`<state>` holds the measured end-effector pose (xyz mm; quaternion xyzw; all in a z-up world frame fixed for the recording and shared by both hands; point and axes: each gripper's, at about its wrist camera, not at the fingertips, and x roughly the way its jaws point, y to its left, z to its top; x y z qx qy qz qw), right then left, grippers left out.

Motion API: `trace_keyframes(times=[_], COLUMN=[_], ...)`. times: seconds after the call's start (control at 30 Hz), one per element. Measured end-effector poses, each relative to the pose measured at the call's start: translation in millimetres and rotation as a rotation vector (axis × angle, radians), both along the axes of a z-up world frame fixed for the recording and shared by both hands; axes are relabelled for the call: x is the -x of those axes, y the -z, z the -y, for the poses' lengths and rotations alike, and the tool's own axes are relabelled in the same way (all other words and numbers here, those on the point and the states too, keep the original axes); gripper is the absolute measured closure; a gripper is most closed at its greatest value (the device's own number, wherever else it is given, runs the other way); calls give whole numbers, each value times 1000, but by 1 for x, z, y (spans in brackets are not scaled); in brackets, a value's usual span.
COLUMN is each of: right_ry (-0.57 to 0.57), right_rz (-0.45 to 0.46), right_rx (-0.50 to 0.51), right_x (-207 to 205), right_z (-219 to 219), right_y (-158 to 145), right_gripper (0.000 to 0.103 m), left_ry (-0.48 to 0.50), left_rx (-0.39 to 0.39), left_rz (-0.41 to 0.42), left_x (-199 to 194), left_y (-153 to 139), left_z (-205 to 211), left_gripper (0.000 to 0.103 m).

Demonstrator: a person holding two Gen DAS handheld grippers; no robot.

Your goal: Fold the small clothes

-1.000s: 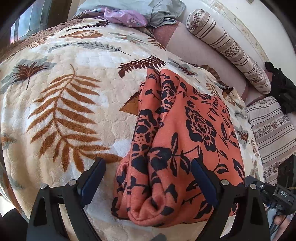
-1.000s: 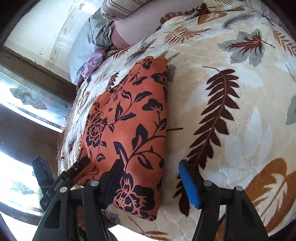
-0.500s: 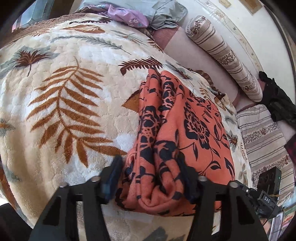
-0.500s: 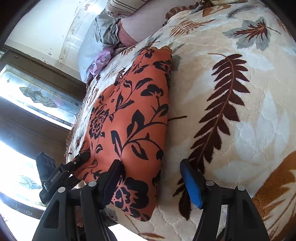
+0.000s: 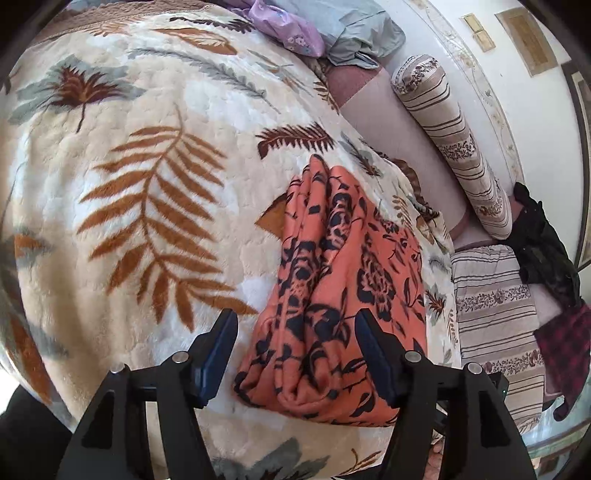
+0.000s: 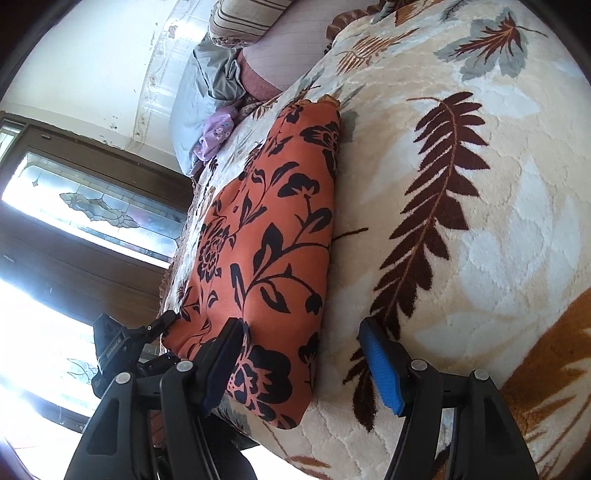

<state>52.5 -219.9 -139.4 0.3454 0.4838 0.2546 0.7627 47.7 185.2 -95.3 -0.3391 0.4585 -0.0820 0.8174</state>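
The orange garment [image 5: 343, 295] lay folded into a long strip on the leaf-print blanket [image 5: 129, 221], its long axis running away from both grippers toward the bolster [image 5: 454, 140] and the pile of clothes [image 5: 325, 33] at the far end. Its near short end bulged with rolled layers right in front of the left gripper [image 5: 297, 354], whose jaws had just been opening again; they stood apart around that end, with cloth between them but no pad visibly pressing on it. The right gripper [image 6: 303, 365] (seen from the other long side) was also released, its jaws straddling the garment's right-hand corner [image 6: 280, 398], one finger over the cloth, the blue pad [image 6: 380, 369] over bare blanket. Both hands were at the same near end, roughly equally close. Any further fold would probably carry this end along the long axis, away from the grippers.
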Motion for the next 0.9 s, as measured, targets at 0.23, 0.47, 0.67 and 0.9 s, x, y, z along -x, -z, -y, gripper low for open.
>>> trace_keyframes(times=[0.23, 0.47, 0.67, 0.9], right_ry=[45, 12, -107, -142], right_rz=[22, 5, -6, 151], right_rx=[-15, 58, 243, 375], right_x=[-7, -51, -76, -63], right_z=[9, -8, -59, -68], right_y=[-18, -26, -18, -66], right_gripper=[34, 34, 46, 62], left_ry=[147, 204, 195, 204], left_rx=[23, -102, 0, 50], left_rz=[-6, -22, -85, -8], left_x=[-64, -67, -69, -58], left_y=[-2, 11, 34, 9], left_z=[30, 37, 24, 35], left_gripper=[18, 40, 45, 75])
